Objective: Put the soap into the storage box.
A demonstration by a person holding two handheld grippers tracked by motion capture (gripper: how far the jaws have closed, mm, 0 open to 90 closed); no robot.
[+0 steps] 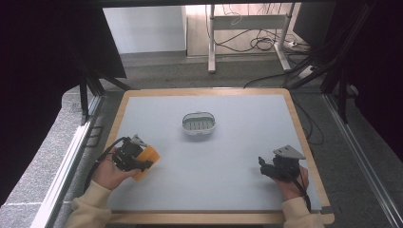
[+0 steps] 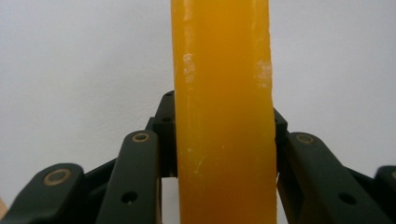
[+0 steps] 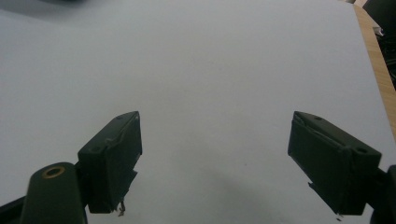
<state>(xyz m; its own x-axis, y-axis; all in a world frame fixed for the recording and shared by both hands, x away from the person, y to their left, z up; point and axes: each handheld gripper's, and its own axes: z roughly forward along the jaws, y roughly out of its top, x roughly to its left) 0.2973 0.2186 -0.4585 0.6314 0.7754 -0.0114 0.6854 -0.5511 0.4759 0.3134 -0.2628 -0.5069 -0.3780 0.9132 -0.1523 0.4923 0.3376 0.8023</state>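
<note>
An orange block, soap-like and smooth (image 1: pixel 148 159), is clamped between the jaws of my left gripper (image 1: pixel 142 164) at the table's left side; in the left gripper view the orange block (image 2: pixel 224 116) stands upright between the two black jaws. A white oval dish with a slotted floor (image 1: pixel 199 123) sits in the middle of the table, apart from both grippers. My right gripper (image 1: pixel 264 167) rests low at the table's right front, open, with nothing between its fingers (image 3: pixel 116 158).
The grey mat (image 1: pixel 209 166) lies on a wooden-edged table (image 1: pixel 300 128). Black frame posts stand at both sides, and cables and a desk leg lie on the floor beyond the far edge.
</note>
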